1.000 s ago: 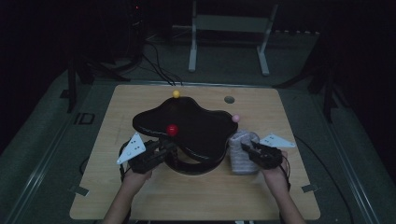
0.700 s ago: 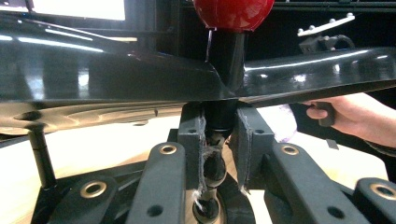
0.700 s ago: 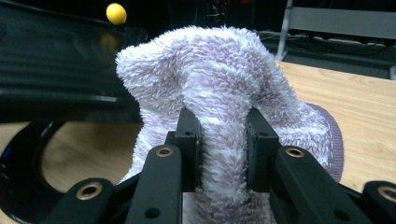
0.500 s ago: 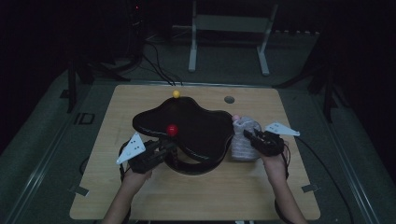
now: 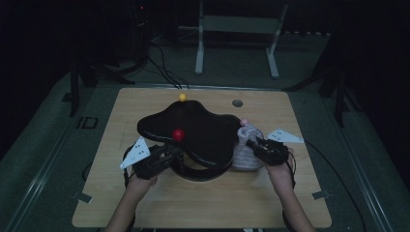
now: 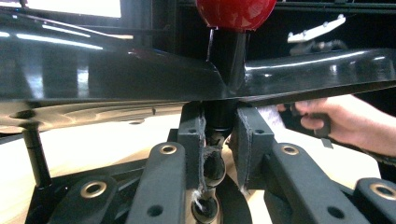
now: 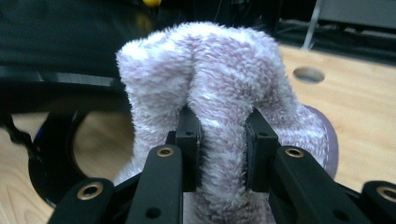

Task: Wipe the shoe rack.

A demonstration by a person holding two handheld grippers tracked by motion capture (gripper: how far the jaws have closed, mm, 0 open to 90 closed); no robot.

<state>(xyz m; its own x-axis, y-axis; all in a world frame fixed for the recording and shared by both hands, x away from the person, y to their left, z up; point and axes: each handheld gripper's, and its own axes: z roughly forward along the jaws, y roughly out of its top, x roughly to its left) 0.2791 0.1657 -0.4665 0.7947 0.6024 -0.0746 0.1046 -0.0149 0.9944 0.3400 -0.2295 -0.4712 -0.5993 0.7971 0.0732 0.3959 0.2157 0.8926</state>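
**Both grippers clamped: 1 on a black post, 1 on a fluffy cloth**

Fingers (image 6: 194, 140) of the left gripper (image 6: 218, 144) are closed on a thin black post (image 6: 219, 122), which stands upright between the 2 pads and runs up to a red ball (image 6: 236, 11) at its top. That post passes through a glossy black wavy top (image 6: 116, 77) that spans the left gripper view just above the jaws. In the high view the left gripper (image 5: 167, 155) sits at the near left edge of this black stand (image 5: 203, 133), with the red ball (image 5: 178, 134) right beside it and a yellow ball (image 5: 182, 97) on the stand's far edge.

Fingers (image 7: 189, 135) of the right gripper (image 7: 223, 140) are pinched on a fold of pale lilac fluffy cloth (image 7: 210, 65), which bulges up and over both pads. From above, the right gripper (image 5: 255, 146) holds the cloth (image 5: 245, 152) just beside the stand's right side, touching or nearly touching it; which one cannot be told. The cloth's lower part rests on the wooden table (image 5: 217, 203).

A round hole (image 5: 237, 103) lies in the table's far part, well apart from both hands. The person's right hand (image 6: 336, 119) appears in the left gripper view beyond the black top.
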